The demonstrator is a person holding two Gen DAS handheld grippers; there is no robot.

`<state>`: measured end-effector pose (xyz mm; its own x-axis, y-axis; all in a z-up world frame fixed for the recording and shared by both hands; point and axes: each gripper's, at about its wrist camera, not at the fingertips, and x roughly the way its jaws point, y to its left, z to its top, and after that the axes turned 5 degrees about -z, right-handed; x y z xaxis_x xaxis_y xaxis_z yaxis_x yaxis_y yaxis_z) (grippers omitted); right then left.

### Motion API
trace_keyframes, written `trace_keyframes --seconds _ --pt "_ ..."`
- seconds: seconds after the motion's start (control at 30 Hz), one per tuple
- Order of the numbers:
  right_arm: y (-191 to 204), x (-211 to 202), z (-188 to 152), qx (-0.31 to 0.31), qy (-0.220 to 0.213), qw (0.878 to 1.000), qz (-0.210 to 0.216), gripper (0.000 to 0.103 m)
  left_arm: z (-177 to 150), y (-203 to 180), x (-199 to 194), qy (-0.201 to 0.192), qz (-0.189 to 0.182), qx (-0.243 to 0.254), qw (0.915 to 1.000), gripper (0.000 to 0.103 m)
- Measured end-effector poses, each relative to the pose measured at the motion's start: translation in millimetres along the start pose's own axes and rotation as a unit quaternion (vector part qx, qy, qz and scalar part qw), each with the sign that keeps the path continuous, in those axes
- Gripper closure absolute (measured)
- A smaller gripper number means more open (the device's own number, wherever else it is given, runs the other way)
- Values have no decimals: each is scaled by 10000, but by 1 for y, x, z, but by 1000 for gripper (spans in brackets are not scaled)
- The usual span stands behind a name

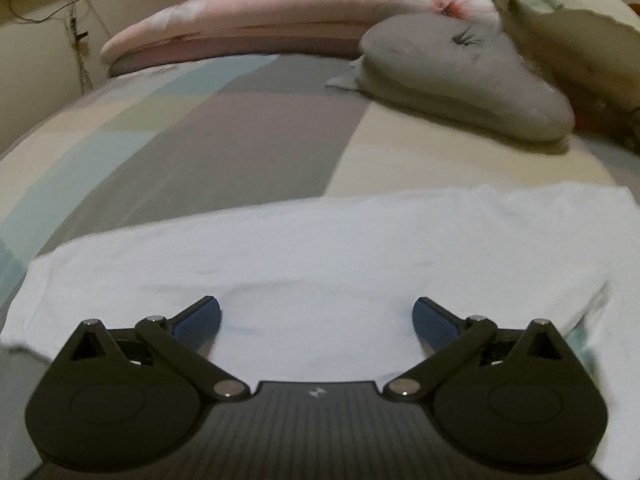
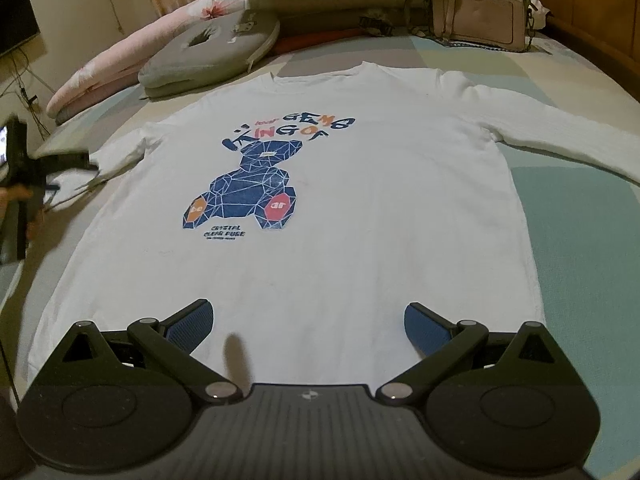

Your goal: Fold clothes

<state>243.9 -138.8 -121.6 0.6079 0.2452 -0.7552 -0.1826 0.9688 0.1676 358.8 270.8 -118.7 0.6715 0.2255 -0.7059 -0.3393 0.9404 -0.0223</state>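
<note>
A white long-sleeved shirt [image 2: 360, 208] with a blue bear print [image 2: 252, 188] lies flat, front up, on the bed, collar at the far end and both sleeves spread out. My right gripper [image 2: 308, 320] hovers open over the shirt's hem, nothing between its blue pads [image 2: 426, 326]. In the left wrist view the left gripper [image 1: 316, 320] is open above the white cloth [image 1: 320, 256] of the shirt's left sleeve side. The left gripper [image 2: 24, 160] also shows blurred at the left edge of the right wrist view, beside the sleeve end.
The bed carries a patchwork sheet [image 1: 200, 140]. A grey round cushion [image 2: 208, 52], a pink rolled blanket [image 1: 260, 24] and pillows [image 1: 568, 12] lie at the head. A beige handbag [image 2: 476, 14] stands beyond the collar. A dark screen [image 2: 16, 24] hangs on the left wall.
</note>
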Motion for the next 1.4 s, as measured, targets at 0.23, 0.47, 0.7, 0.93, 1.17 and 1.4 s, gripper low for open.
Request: trace_keyframes --seconds 0.23,0.47,0.7,0.93,1.17,1.4 --pt "1 -3 0 0 -15 10000 76 0 10 -35 -37 290 -771 -145 9965 2" --pt "2 -4 -1 -29 -18 10000 81 0 3 -85 -31 648 -1698 -152 9832 2" --pt "-3 -5 1 50 2 9999 165 0 -6 -133 -20 1012 -2459 -176 9638 2" --pt "-2 -6 0 50 2 9998 192 0 -3 -140 -43 792 -2995 -176 9506 2" --pt "-2 -4 0 41 48 9998 169 0 -8 -161 -16 968 -2505 263 9629 1" --pt "-4 -7 1 75 38 9997 230 0 2 -151 -31 736 -2439 108 9669 2"
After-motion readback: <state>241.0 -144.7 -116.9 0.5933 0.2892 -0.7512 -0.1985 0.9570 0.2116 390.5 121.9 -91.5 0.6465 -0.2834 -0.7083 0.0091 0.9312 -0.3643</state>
